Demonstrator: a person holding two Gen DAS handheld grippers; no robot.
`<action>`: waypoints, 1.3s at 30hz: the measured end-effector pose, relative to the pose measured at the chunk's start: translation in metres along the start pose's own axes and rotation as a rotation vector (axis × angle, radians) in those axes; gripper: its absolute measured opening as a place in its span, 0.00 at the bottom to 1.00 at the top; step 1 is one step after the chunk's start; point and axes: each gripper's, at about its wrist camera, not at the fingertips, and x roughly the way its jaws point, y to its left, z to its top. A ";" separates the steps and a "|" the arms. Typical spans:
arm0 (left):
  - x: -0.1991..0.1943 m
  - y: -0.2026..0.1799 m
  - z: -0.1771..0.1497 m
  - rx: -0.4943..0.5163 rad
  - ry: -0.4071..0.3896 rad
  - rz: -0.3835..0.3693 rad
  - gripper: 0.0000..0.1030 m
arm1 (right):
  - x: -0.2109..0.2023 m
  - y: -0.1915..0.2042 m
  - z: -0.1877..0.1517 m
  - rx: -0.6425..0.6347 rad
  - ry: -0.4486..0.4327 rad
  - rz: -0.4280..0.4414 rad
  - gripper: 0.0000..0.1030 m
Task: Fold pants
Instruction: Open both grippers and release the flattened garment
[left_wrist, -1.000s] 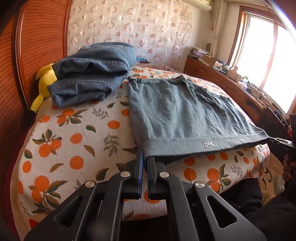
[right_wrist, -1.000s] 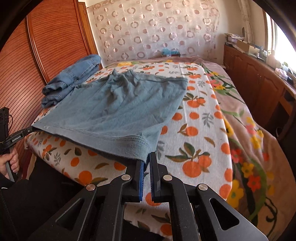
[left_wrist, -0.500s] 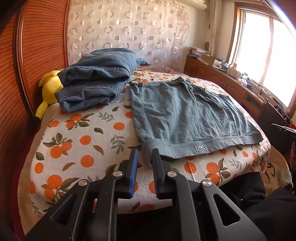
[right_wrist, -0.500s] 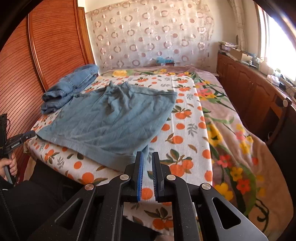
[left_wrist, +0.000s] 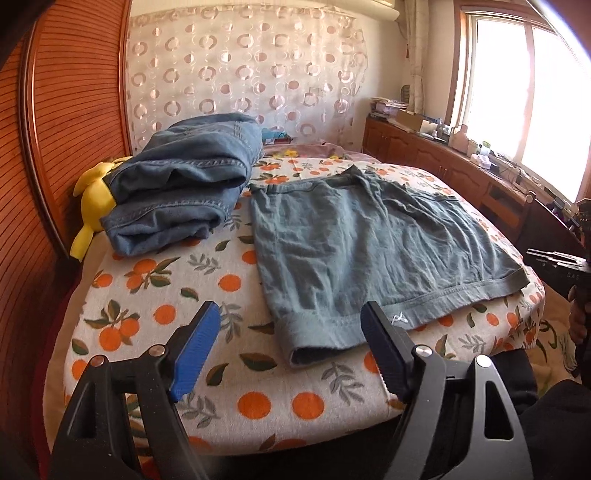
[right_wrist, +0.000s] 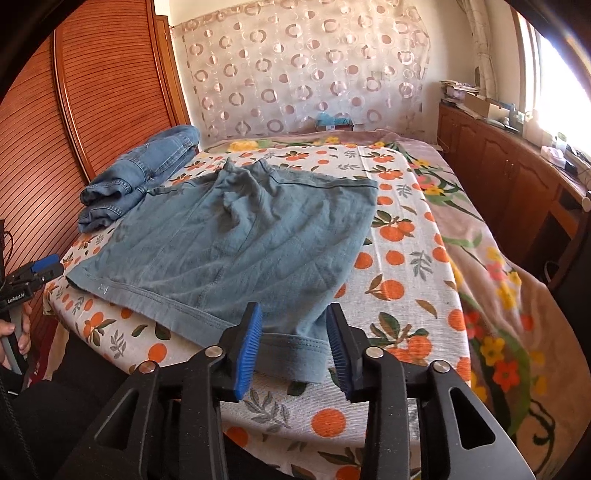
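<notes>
1. Ahead of me is a bed under an orange-fruit print sheet, with a floral blanket along its right side.
2. Behind the headboard end hangs a sheer curtain patterned with rings – it covers the back wall.
3. On my left stands a reddish wooden slatted panel.
4. On my right runs a low wooden cabinet, its top cluttered with boxes and small items.
5. Above it a window pours in bright daylight – washed out white.
</notes>
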 end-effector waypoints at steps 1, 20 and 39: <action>0.001 -0.001 0.002 0.002 -0.002 0.001 0.77 | 0.002 0.000 0.000 0.000 0.001 -0.008 0.40; 0.033 0.004 -0.013 -0.019 0.100 0.037 0.77 | 0.015 -0.010 -0.013 0.051 0.067 -0.005 0.44; 0.039 0.005 -0.022 -0.006 0.121 0.048 0.77 | 0.017 -0.008 -0.017 0.037 0.075 -0.009 0.23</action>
